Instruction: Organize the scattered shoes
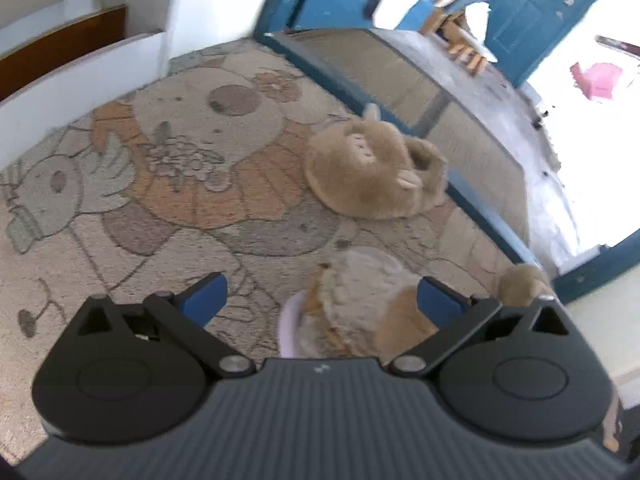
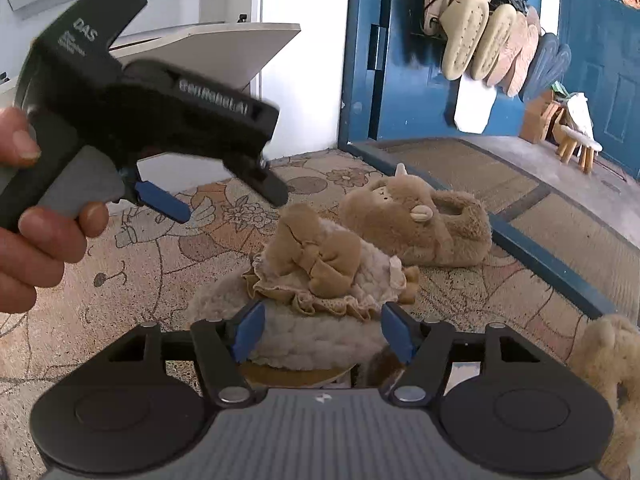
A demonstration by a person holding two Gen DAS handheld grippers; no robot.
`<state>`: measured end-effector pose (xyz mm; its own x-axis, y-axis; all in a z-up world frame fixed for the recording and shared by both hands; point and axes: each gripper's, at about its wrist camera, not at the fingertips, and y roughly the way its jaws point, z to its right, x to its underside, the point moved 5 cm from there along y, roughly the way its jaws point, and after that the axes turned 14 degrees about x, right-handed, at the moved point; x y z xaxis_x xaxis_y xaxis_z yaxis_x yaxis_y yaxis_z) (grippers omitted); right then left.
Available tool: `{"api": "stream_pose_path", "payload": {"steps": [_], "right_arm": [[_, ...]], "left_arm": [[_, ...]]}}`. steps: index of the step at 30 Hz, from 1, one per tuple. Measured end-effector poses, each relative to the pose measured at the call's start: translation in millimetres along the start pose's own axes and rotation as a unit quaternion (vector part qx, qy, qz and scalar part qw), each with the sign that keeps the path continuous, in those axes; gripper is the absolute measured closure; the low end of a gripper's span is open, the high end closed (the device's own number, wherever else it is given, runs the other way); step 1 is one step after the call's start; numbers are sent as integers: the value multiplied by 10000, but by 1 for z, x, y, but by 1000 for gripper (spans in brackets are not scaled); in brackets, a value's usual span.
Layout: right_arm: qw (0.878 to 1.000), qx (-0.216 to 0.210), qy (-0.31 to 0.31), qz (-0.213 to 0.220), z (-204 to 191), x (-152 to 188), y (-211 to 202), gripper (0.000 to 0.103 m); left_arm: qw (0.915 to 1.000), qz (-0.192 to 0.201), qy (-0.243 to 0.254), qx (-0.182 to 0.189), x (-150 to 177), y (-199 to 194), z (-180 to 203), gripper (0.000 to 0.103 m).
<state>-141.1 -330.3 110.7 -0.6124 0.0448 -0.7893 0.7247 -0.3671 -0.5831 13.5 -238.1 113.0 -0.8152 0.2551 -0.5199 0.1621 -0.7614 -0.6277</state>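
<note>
A cream fluffy slipper with a tan bow (image 2: pixel 316 264) sits between the blue pads of my right gripper (image 2: pixel 323 332), which is shut on its sides. In the left wrist view the same cream slipper (image 1: pixel 352 308) lies just ahead of my left gripper (image 1: pixel 322 298), which is open and not touching it. In the right wrist view the left gripper (image 2: pixel 224 204) hangs open at upper left, held by a hand (image 2: pixel 36 240). A brown animal-face slipper (image 2: pixel 416 224) (image 1: pixel 372 176) lies on the patterned rug (image 1: pixel 160 184) beyond. A second tan fuzzy slipper (image 2: pixel 608 364) (image 1: pixel 520 284) lies at the right.
Several shoes hang on a rack (image 2: pixel 492 48) on the blue door. A blue-edged doormat (image 2: pixel 540 208) borders the rug at the right. A small wooden stool (image 2: pixel 580 148) stands by the door. A white shelf (image 2: pixel 224 48) is at the left wall.
</note>
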Motion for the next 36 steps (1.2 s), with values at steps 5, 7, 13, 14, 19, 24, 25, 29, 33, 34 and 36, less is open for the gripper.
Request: {"api": "stream_pose_path", "payload": {"steps": [5, 7, 13, 14, 19, 24, 25, 29, 33, 34, 36], "right_arm": [[9999, 116, 89, -61, -3, 2, 3, 34], [9998, 138, 136, -87, -3, 4, 3, 32], [9993, 130, 318, -148, -3, 10, 1, 31], [9992, 145, 338, -140, -3, 11, 1, 31], [9990, 81, 405, -150, -5, 12, 1, 30], [9992, -99, 342, -166, -11, 13, -1, 30], [9992, -135, 329, -169, -12, 13, -1, 30], [9990, -290, 270, -183, -18, 14, -3, 30], [9976, -639, 112, -223, -32, 16, -5, 30], [9973, -685, 88, -242, -36, 17, -5, 30], [9966, -774, 31, -281, -44, 19, -5, 30]], "left_arm": [[9982, -295, 493, 181, 11, 20, 22, 0], [9968, -460, 610, 237, 15, 31, 26, 0], [9957, -610, 632, 278, 23, 45, 22, 21], [9956, -606, 651, 281, 23, 44, 22, 32], [9952, -611, 735, 232, 22, 40, 23, 59], [9955, -585, 736, 128, 23, 29, 22, 68], [9961, -551, 681, 86, 23, 23, 20, 69], [9984, -383, 371, -195, 26, -7, 9, 70], [9966, -444, -131, -683, 42, -28, -12, 70], [9956, -476, -252, -768, 46, -31, -17, 70], [9924, -499, -562, -979, 56, -39, -31, 70]]}}
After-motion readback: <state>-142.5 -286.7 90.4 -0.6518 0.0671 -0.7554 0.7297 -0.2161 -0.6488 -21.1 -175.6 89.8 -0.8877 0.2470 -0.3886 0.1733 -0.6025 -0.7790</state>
